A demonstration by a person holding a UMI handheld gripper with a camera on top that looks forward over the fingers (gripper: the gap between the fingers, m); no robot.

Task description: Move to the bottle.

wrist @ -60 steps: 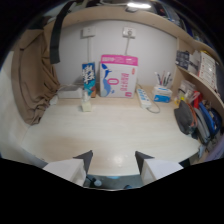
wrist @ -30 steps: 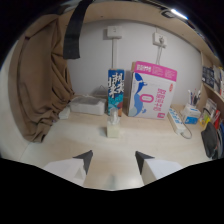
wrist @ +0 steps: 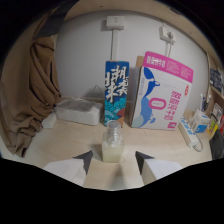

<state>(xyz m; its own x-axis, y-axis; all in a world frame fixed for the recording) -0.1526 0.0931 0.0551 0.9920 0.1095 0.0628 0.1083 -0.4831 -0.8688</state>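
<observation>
A clear glossy bottle (wrist: 112,144) stands on a pale matt wooden table (wrist: 65,142) beside brown cloth (wrist: 37,95).

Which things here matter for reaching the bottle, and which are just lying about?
For the job:
- bottle, standing just ahead of the fingers
- claw, open

Lying about:
- blue carton
- pink and white box
- white pack
- brown curtain
</observation>
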